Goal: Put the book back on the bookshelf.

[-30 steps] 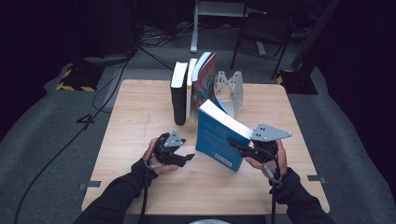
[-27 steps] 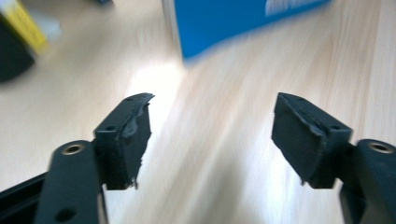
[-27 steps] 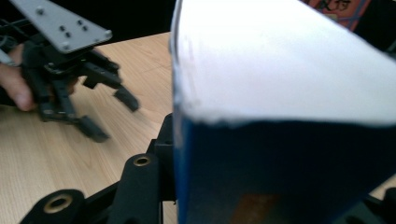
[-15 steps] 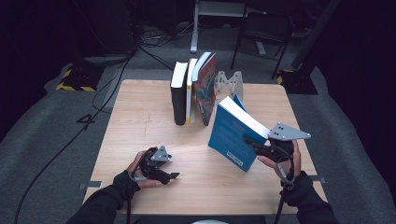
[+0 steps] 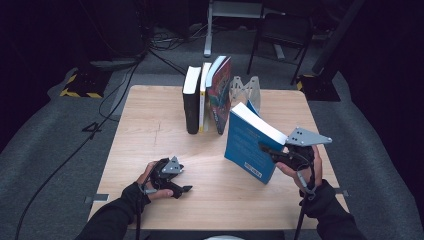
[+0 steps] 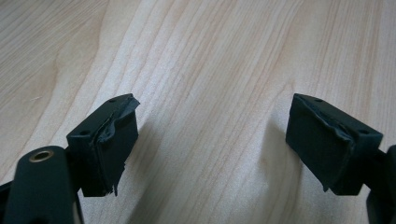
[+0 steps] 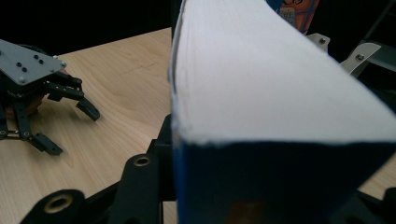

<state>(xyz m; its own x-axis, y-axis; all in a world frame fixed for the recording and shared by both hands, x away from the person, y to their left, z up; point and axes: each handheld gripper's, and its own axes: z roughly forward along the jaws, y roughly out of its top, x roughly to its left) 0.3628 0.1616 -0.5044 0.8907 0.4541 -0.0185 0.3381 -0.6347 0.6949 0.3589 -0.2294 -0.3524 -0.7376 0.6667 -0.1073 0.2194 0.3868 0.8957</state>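
Since 1 second ago, the left gripper [image 5: 181, 186] has let go of the blue book [image 5: 248, 145] and drawn back toward the near left of the counter [image 5: 150, 120], while the right gripper [image 5: 272, 150] carries the book alone, a little farther right and higher than before.

Now the blue book is tilted off the counter, its spine edge low and its white page block facing up and to the right. The right gripper's jaws are clenched on it: in the right gripper view the book [image 7: 261, 107] rises straight from between them, 1 jaw dark against its left cover, the other hidden behind the blue cover. The page block looks matte and faintly ribbed, slightly bowed; the cover is glossy blue with small white lettering.

The left gripper rests low over the bare wood, well apart from the book. In the left gripper view [image 6: 212, 149] its jaws stand released, with only pale grained wood between them; their black pads are rubbery and ragged at the edges.

Behind, 3 books [image 5: 206, 95] stand upright side by side near the far middle of the counter, just beside a pale metal bookend [image 5: 246, 90] with rounded cut-outs.
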